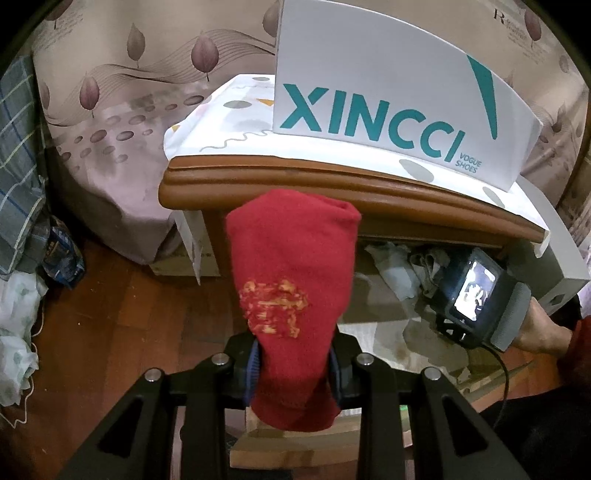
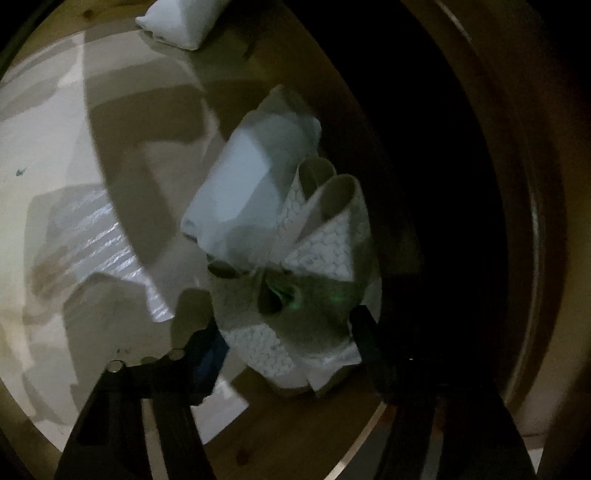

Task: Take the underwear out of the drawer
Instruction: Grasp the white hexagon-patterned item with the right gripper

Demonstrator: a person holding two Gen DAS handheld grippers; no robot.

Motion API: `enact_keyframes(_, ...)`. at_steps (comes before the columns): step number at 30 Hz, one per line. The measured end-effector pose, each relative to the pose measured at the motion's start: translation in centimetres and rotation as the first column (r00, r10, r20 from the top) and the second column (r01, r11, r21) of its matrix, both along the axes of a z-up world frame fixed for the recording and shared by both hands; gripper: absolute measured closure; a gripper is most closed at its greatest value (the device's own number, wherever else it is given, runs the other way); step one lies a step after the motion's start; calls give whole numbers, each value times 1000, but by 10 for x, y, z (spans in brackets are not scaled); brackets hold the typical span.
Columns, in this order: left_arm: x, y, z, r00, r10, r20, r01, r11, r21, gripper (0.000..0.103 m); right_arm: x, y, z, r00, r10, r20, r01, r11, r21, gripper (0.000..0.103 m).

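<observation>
My left gripper is shut on a red piece of underwear with a gold print, held up in front of the wooden nightstand. In the right wrist view, my right gripper reaches into the dim open drawer. Its fingers press both sides of a folded white underwear bundle with a pebbled pattern. A pale folded garment lies against that bundle on its far side. Another small white folded piece sits at the drawer's far end.
A white XINCCI shoe box stands on the nightstand's cloth-covered top. A bed with a leaf-patterned sheet is on the left, with bags and clothes on the wooden floor. Pale liner paper covers the drawer's bottom. A person's hand holds the right gripper.
</observation>
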State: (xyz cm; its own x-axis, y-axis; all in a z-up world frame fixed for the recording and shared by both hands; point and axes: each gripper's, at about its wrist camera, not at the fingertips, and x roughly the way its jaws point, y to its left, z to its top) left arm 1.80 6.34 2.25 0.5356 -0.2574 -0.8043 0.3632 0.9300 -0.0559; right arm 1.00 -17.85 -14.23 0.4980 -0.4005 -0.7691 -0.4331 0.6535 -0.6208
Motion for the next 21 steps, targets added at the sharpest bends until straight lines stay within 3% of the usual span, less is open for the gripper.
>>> enact_keyframes(3,1,2,0,1000,6,-5,-6,1000,-9,73,-3,4,3,1000,4,-18,-4,1000,23,69)
enact_keyframes(7,2,4,1,1000,12,-1,-12,1000,-12,73,-12,-1,20,995,-20,-96,35,987,160,74)
enact_keyframes(14,0,2,2,1000,3,0,-3,1000,-4,73,-43,10,44,957,66,-282,48,924,379,75)
enact_keyframes(16,0,2,2,1000,3,-1,-3,1000,-6,73,-48,11,47,961,58,-269,49,926,375,70)
enact_keyframes(21,2,2,1,1000,3,-7,-3,1000,-9,73,-50,15,49,978,20,-207,53,937,345,43)
